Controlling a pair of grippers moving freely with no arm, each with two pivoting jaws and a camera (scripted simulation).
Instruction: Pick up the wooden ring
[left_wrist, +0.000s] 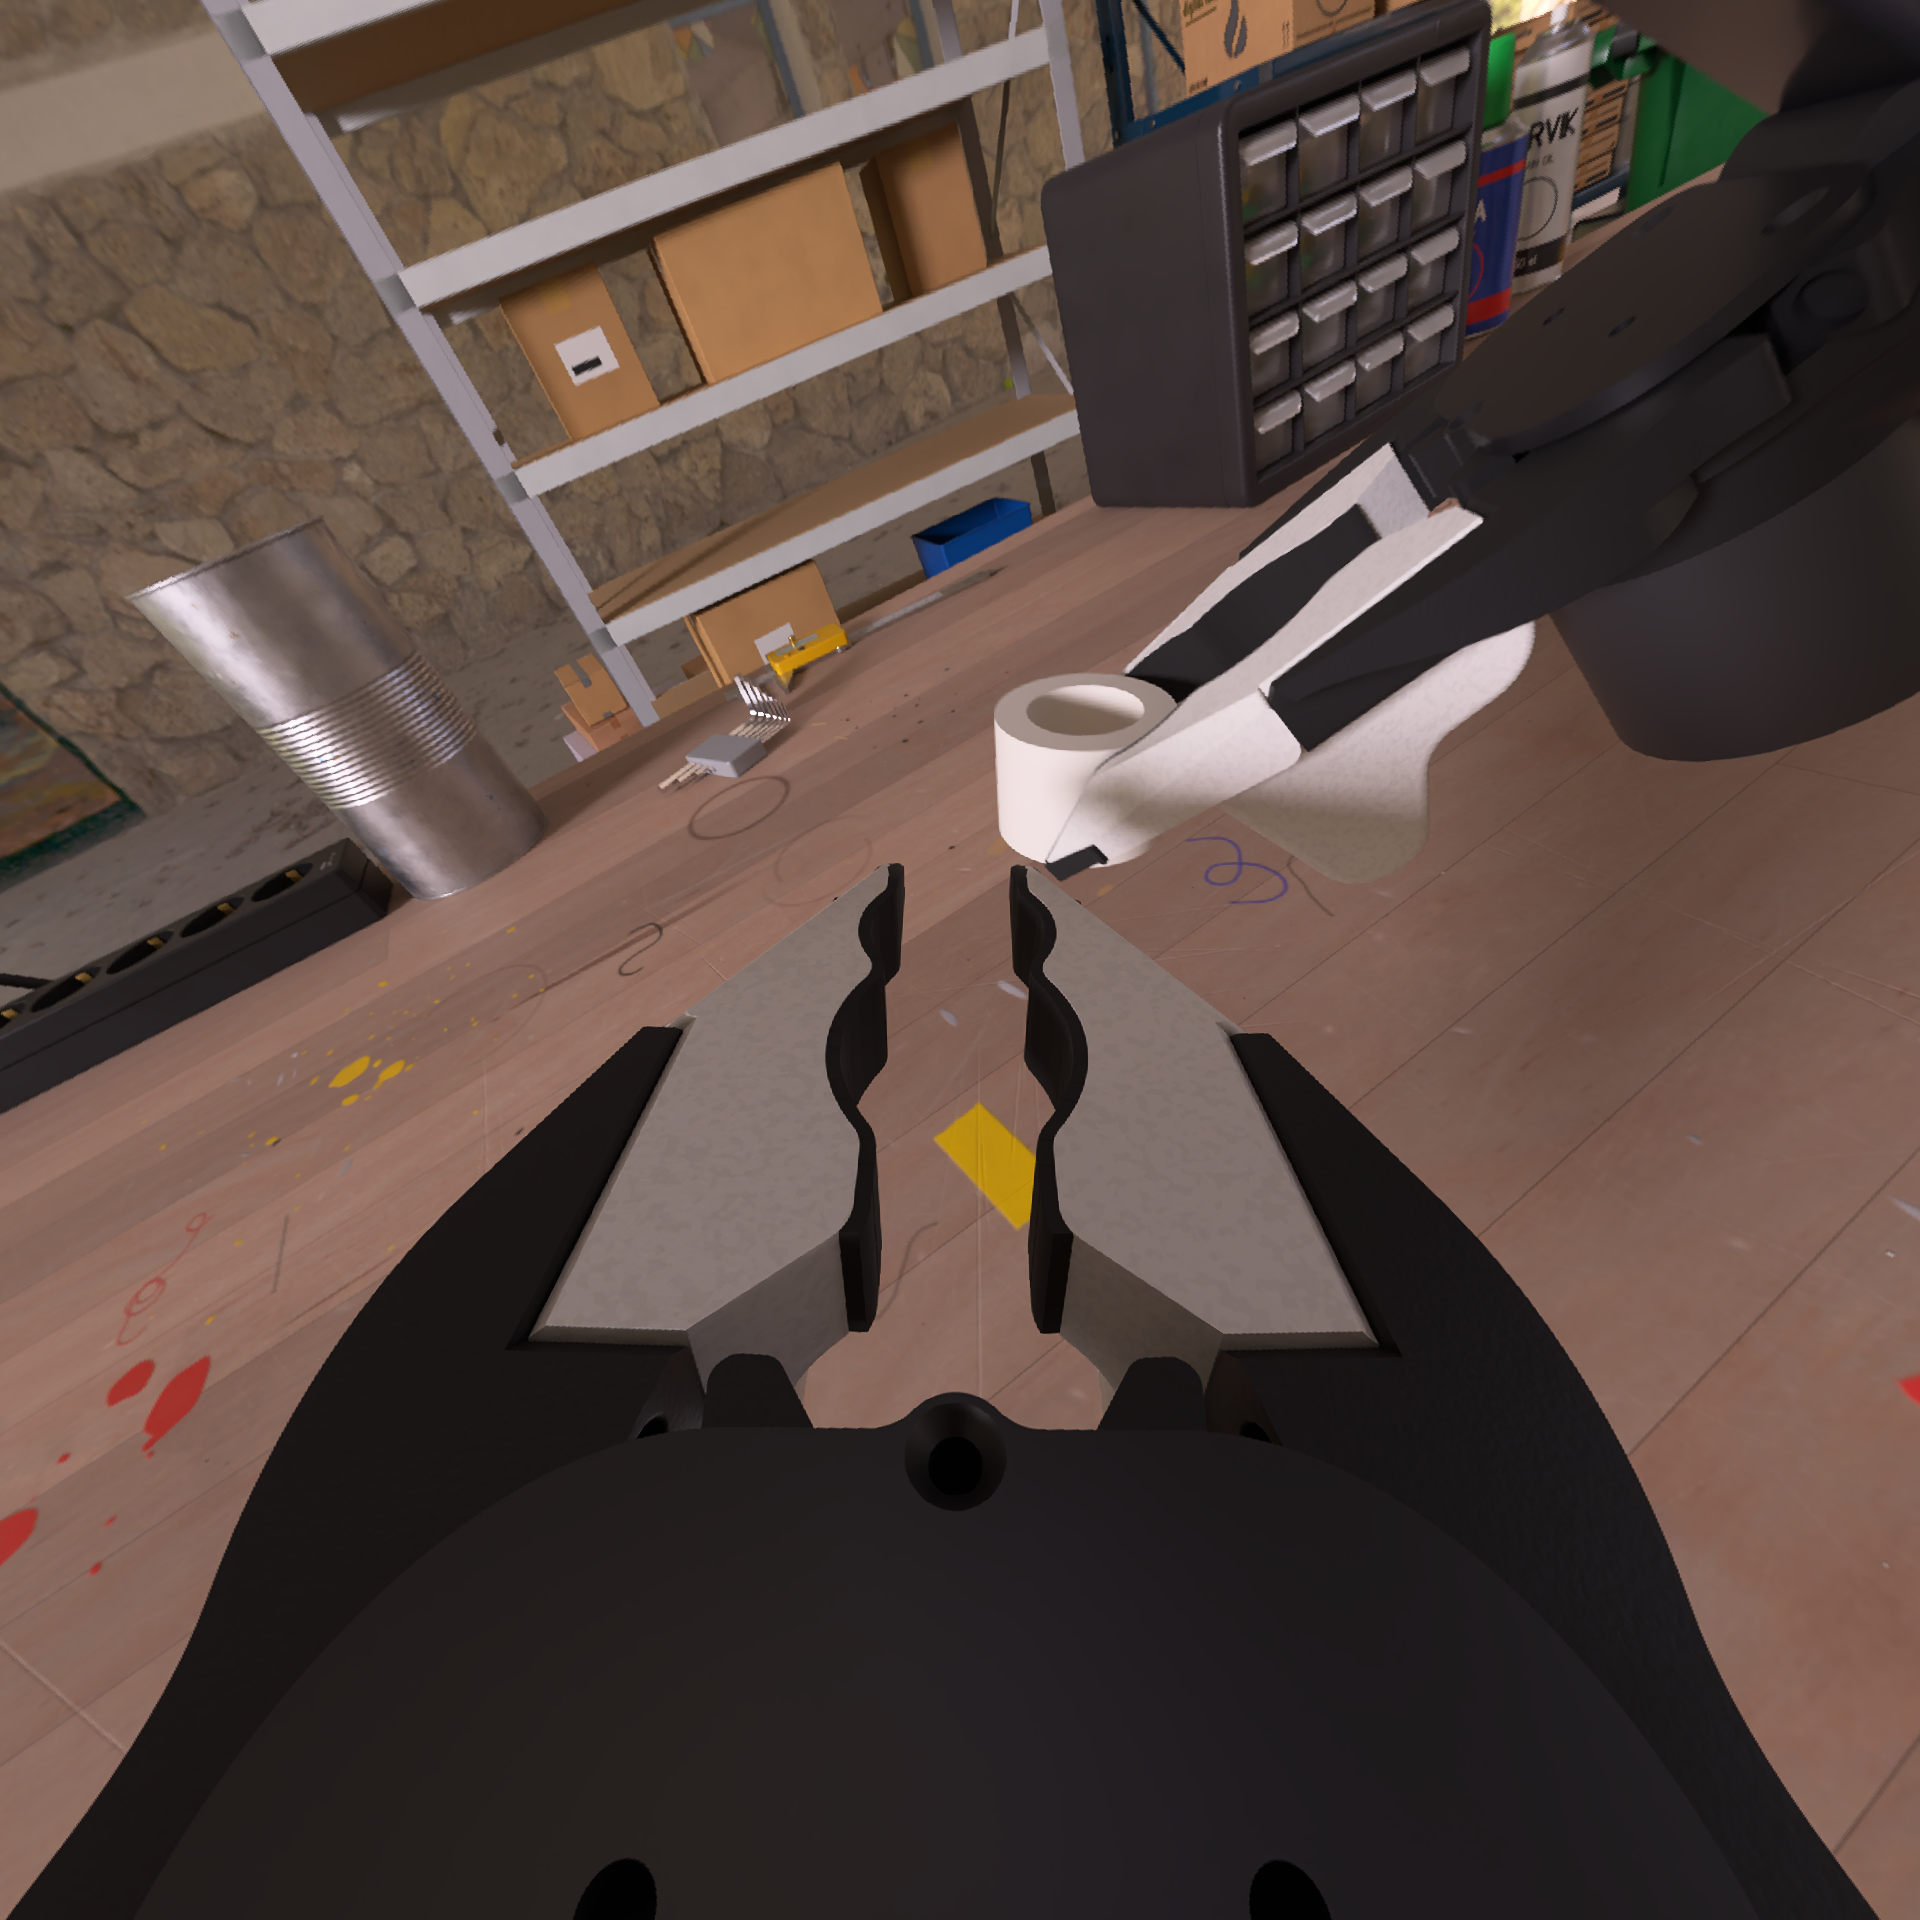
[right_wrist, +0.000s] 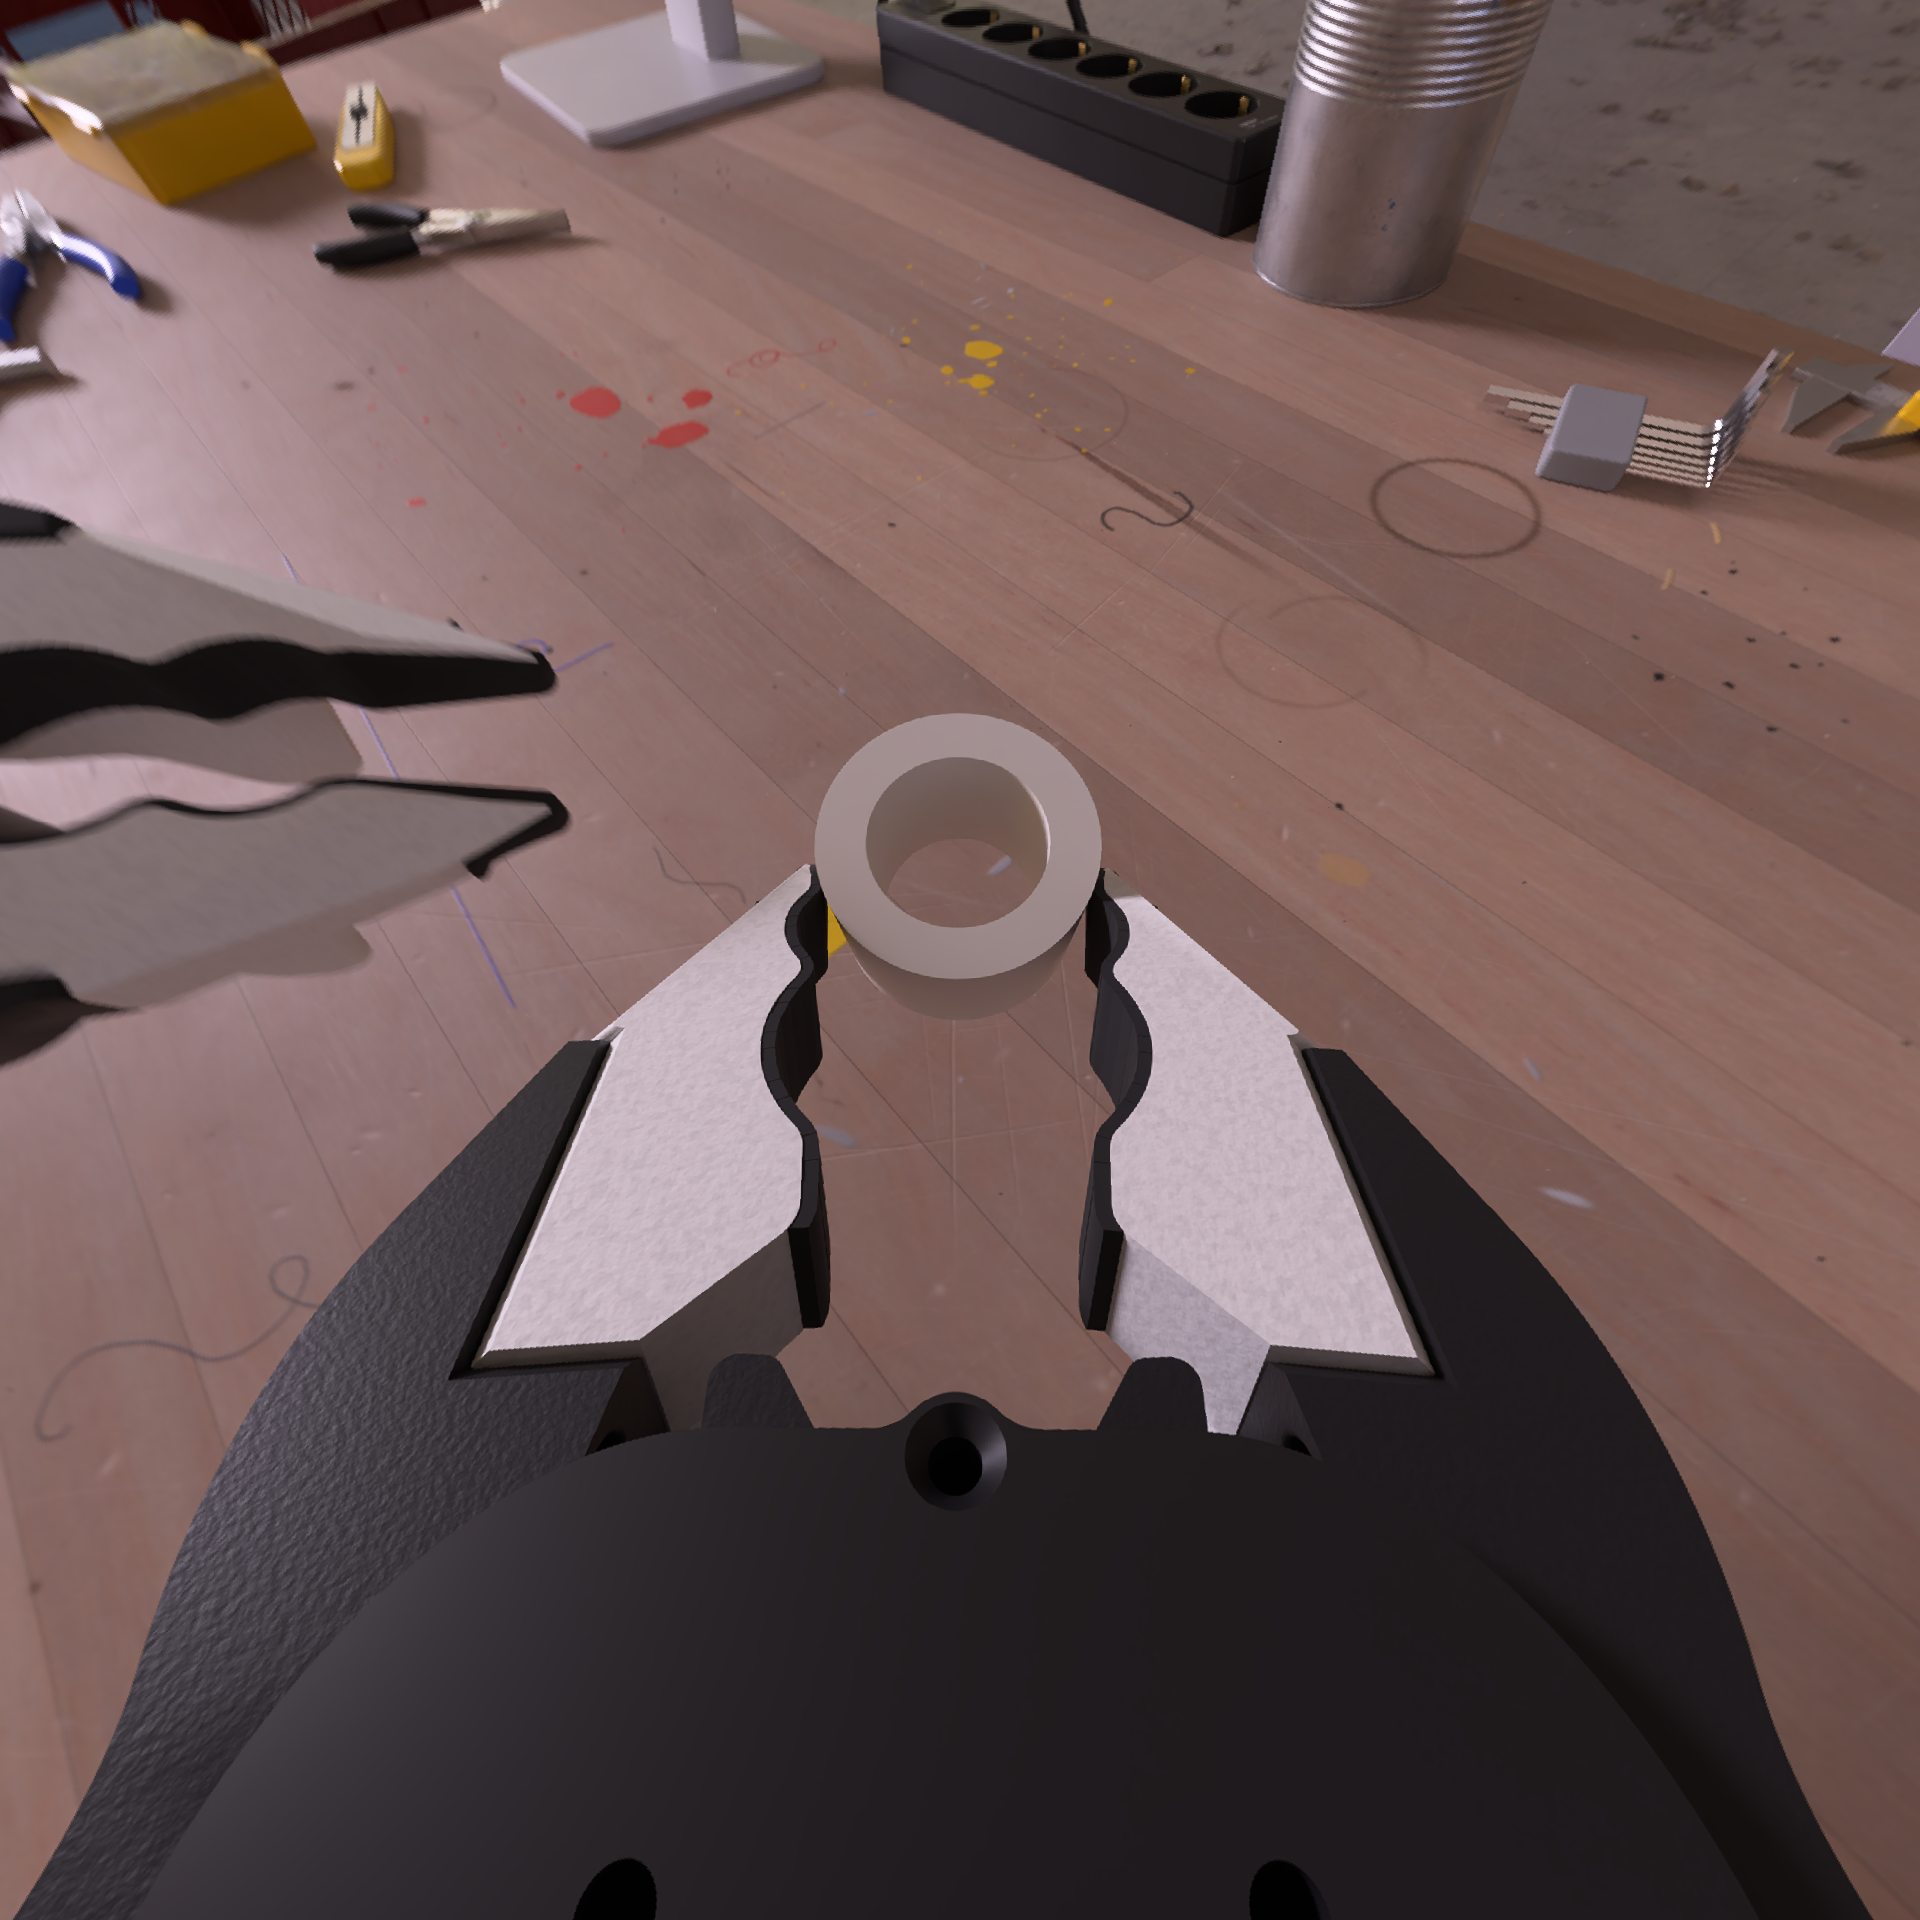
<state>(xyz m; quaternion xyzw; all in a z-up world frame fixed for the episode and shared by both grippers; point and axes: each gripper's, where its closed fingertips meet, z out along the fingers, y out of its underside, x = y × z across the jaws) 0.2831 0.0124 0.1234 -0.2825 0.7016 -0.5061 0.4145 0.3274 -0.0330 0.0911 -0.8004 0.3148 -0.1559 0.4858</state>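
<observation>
The wooden ring (right_wrist: 956, 948) is pale and thick-walled. My right gripper (right_wrist: 958, 883) is shut on the ring, with its two fingertips on opposite outer sides and the hole facing up. In the left wrist view the ring (left_wrist: 1039, 779) sits in the right gripper (left_wrist: 1122, 769), which comes in from the upper right; it looks slightly above the wooden table (left_wrist: 1558, 1091). My left gripper (left_wrist: 956, 883) is empty with its jaws a narrow gap apart, just short of the ring. It shows at the left of the right wrist view (right_wrist: 556, 743).
A metal can (right_wrist: 1382, 156) and a black power strip (right_wrist: 1081, 94) stand at the far table edge. A hex key set (right_wrist: 1621, 436) lies at the right, with markers (right_wrist: 436, 234) and a lamp base (right_wrist: 655, 73) at the far left. A black drawer cabinet (left_wrist: 1278, 270) and a dark bucket (left_wrist: 1766, 644) stand behind the right gripper.
</observation>
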